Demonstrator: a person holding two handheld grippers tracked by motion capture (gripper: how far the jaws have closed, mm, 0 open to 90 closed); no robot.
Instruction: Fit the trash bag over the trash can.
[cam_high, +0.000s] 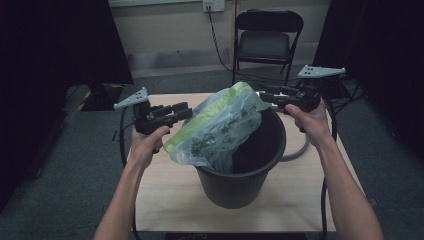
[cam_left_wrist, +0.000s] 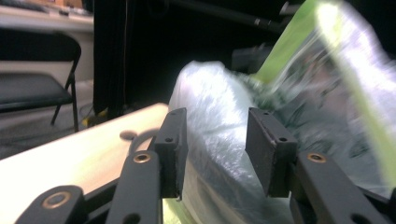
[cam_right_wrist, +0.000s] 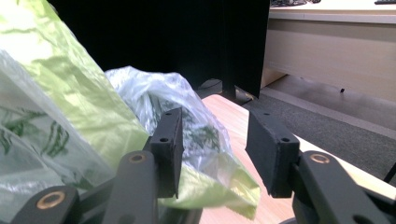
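Note:
A clear plastic bag (cam_high: 220, 125) with a green leaf print and a green edge hangs half in a black bucket (cam_high: 240, 187) and bulges out over its left rim. The bucket stands on a wooden table (cam_high: 165, 192). My left gripper (cam_high: 186, 111) points at the bag's left side, with its jaws apart. In the left gripper view the bag (cam_left_wrist: 327, 93) lies just ahead of the left gripper (cam_left_wrist: 217, 137) and no pad presses on it. My right gripper (cam_high: 265, 96) is at the bag's top right corner, over the bucket's far rim. Its jaws are apart, and the bag's edge (cam_right_wrist: 60, 93) lies beside the left jaw of the right gripper (cam_right_wrist: 215, 137).
A black folding chair (cam_high: 267, 40) stands beyond the table's far edge. Dark curtains hang at both sides of the room. Cables trail from both grippers across the table. Bare tabletop lies in front of the bucket and to its left.

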